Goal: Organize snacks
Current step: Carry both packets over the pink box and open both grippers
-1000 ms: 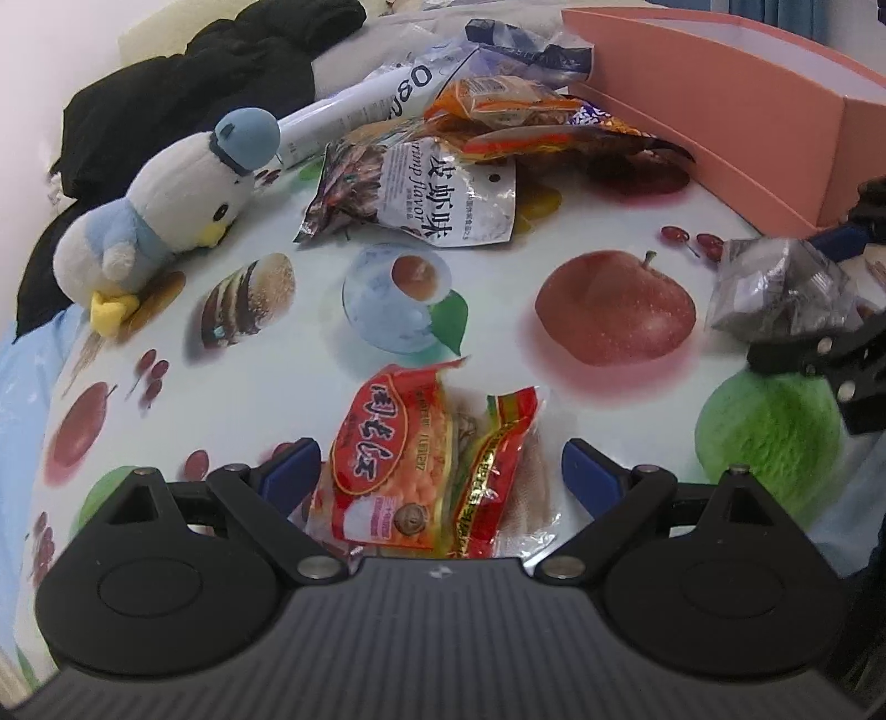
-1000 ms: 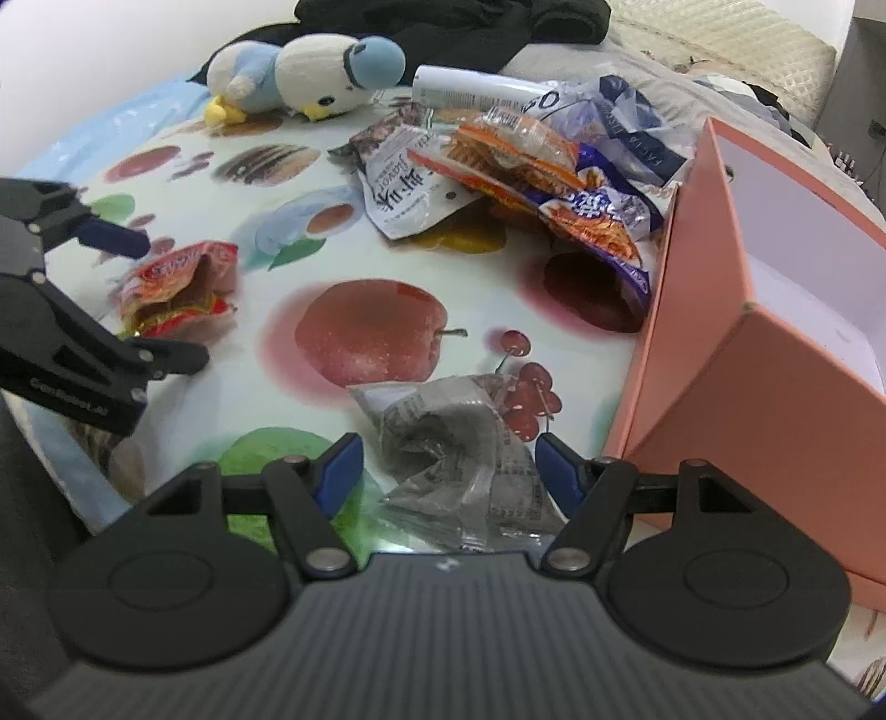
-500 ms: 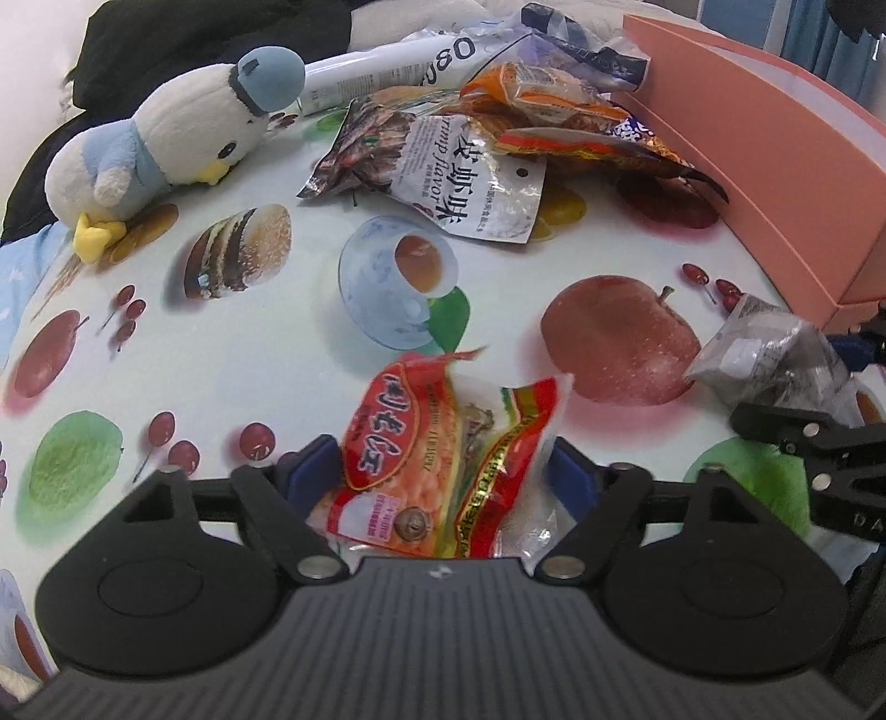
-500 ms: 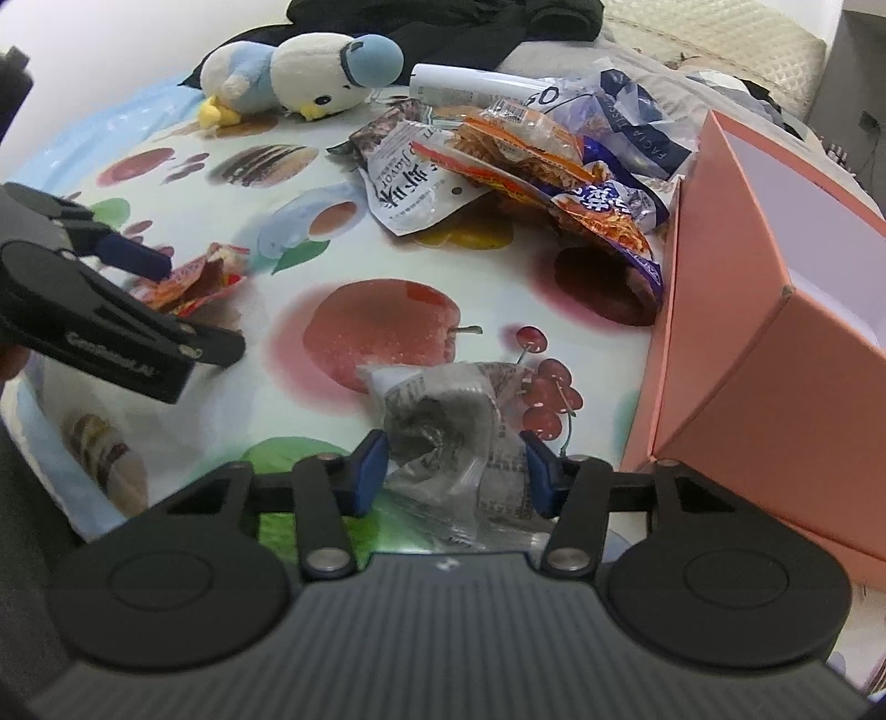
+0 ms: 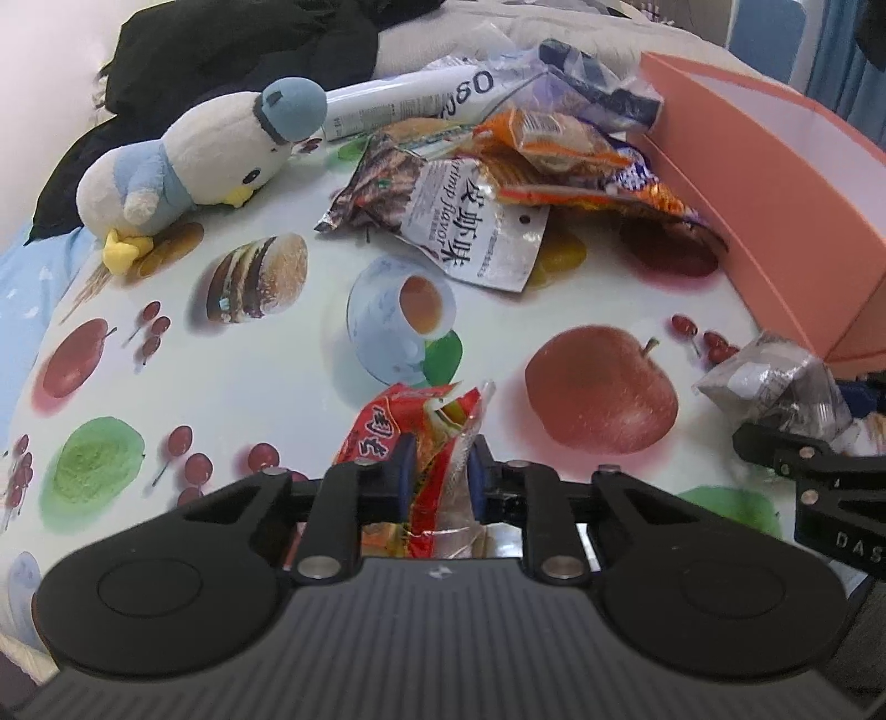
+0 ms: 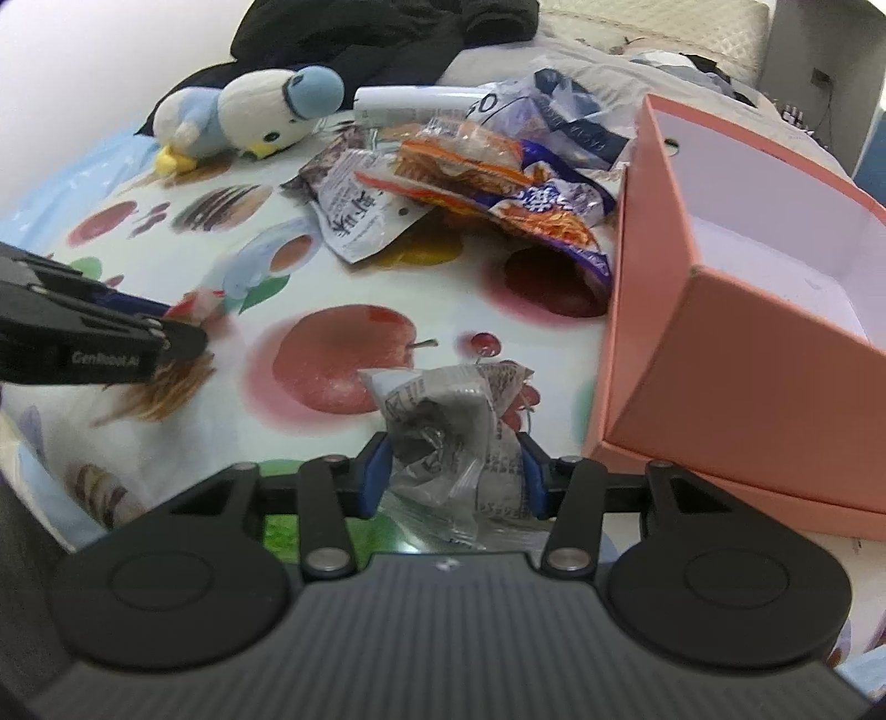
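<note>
My left gripper [image 5: 437, 471] is shut on a red snack packet [image 5: 426, 437], crumpled between the blue pads, at the near edge of the fruit-print tablecloth [image 5: 232, 382]. My right gripper [image 6: 451, 468] is shut on a grey crinkled snack packet [image 6: 443, 421], which also shows at the right of the left wrist view [image 5: 775, 382]. An open pink box [image 6: 747, 310] stands just right of the grey packet, its white inside bare. The left gripper shows at the left of the right wrist view [image 6: 183, 332].
A pile of snack bags [image 5: 498, 183] lies at the back by the box, with a white tube [image 5: 410, 99] behind. A blue and white plush bird [image 5: 205, 160] lies at the back left. Black clothing [image 5: 232, 44] sits beyond the cloth.
Both grippers have closed: the left on the red packet, squeezing it narrow, and the right on the grey packet. Both have moved forward slightly.
</note>
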{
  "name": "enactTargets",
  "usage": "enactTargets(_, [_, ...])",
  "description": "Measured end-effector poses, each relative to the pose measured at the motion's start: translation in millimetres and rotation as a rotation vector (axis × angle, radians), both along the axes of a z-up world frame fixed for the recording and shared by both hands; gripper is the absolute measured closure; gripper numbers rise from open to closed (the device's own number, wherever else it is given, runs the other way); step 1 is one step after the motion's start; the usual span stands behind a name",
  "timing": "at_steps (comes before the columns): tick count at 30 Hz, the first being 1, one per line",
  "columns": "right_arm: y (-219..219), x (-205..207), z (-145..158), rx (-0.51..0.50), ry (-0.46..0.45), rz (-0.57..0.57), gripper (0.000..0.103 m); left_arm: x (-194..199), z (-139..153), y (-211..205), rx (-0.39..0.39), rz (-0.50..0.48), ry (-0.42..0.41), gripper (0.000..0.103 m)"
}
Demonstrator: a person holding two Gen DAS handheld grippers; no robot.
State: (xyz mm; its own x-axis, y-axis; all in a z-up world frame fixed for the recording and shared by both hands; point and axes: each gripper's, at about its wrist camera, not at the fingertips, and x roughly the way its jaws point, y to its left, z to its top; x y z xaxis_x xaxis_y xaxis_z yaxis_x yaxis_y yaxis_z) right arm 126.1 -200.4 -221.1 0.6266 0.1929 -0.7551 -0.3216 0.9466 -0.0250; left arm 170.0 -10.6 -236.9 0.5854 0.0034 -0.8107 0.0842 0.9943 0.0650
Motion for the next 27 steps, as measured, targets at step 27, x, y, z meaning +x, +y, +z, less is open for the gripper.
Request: enactTargets(27, [-23.5, -28.5, 89.2, 0.119, -0.140, -0.117, 0.057, -30.7, 112.0, -5.3, -0.275, 0.057, -0.135, 0.092])
